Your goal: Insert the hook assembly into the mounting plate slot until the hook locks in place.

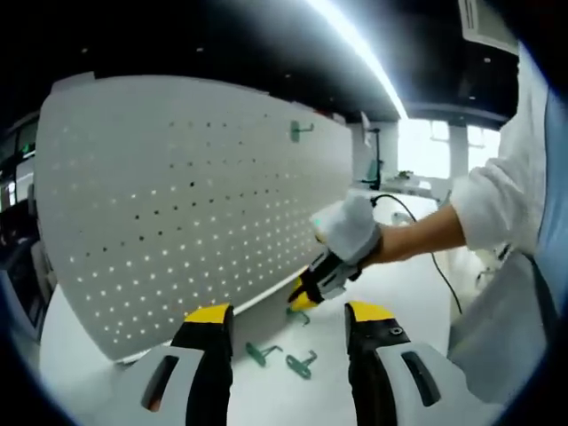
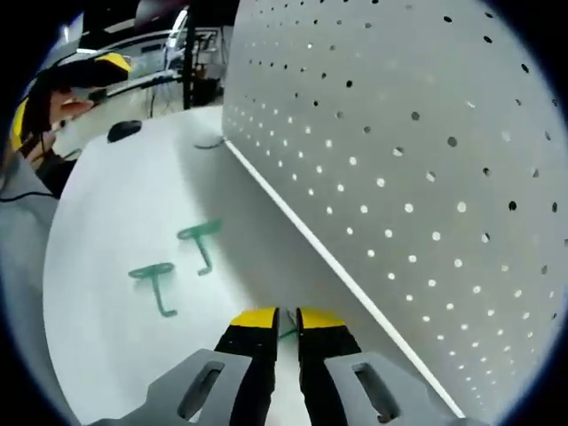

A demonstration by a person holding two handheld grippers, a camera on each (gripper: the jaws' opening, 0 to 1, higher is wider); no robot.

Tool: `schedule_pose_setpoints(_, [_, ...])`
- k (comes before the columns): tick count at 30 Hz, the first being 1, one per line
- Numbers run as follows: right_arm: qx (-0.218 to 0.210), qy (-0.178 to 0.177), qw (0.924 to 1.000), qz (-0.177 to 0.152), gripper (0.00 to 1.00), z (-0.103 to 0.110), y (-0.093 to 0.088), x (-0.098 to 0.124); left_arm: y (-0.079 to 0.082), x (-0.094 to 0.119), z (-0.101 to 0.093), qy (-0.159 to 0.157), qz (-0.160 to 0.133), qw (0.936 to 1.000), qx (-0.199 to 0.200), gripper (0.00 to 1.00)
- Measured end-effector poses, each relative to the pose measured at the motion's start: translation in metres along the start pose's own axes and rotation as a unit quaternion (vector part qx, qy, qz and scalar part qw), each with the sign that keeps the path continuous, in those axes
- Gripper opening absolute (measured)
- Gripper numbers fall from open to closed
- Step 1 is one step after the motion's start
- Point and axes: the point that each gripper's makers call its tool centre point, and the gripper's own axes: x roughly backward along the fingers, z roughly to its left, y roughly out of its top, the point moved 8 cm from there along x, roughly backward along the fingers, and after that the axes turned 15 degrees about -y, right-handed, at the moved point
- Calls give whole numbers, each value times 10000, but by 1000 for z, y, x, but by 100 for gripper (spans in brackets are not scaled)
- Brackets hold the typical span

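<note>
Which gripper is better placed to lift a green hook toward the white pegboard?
Right. The right gripper is down at a green hook beside the white perforated pegboard; the left gripper hangs open, farther back.

The green hook [image 2: 286,335] is mostly hidden between the right hand-held gripper [image 2: 286,321] jaws.

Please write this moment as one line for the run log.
right gripper: shut on a green hook on table | left gripper: open | two hooks loose | one hook on pegboard
</note>
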Motion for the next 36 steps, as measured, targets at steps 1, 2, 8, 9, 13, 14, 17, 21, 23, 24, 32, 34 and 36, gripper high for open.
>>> schedule_pose_setpoints(1, [33, 19, 10000, 27, 6, 0, 0, -1, 0, 0, 0, -1, 3, 10000, 4, 52])
schedule_pose_setpoints(2, [106, 29, 9999, 26, 6, 1, 0, -2, 0, 0, 0, -4, 3, 10000, 9, 51])
schedule_pose_setpoints(8, [366, 71, 9993, 88, 5, 2, 2, -6, -1, 0, 1, 16, 16, 10000, 22, 51])
schedule_pose_setpoints(9, [400, 74, 9991, 102, 5, 2, 1, -6, -1, 1, 1, 18, 16, 10000, 26, 51])
schedule_pose_setpoints(13, [545, 89, 9983, 165, 4, 1, 2, -6, -1, 1, 1, 38, 13, 10000, 44, 50])
schedule_pose_setpoints(14, [577, 102, 9981, 176, 3, 1, 2, -6, -2, 2, 2, 44, 15, 10000, 46, 50])
schedule_pose_setpoints(17, [756, 114, 9969, 207, 1, 0, 2, -6, -2, 2, 2, 54, 18, 10000, 58, 50])
schedule_pose_setpoints(21, [881, 152, 9957, 233, 1, 0, 0, -6, -3, 2, 2, 55, 33, 10000, 60, 49])
schedule_pose_setpoints(23, [948, 162, 9950, 260, 1, 0, -1, -6, -3, 1, 2, 52, 41, 10000, 63, 49])
schedule_pose_setpoints(24, [1038, 184, 9939, 333, 1, 0, -2, -6, -3, 1, 2, 49, 46, 10000, 65, 49])
schedule_pose_setpoints(32, [1286, 241, 9906, 399, 2, -1, -5, -6, -4, 0, 3, 32, 72, 10000, 60, 49])
schedule_pose_setpoints(34, [1342, 252, 9898, 409, 1, -2, -5, -6, -4, 0, 3, 36, 69, 10000, 59, 49])
schedule_pose_setpoints(36, [1348, 257, 9896, 429, 1, -2, -5, -7, -4, 0, 3, 34, 64, 10000, 57, 49])
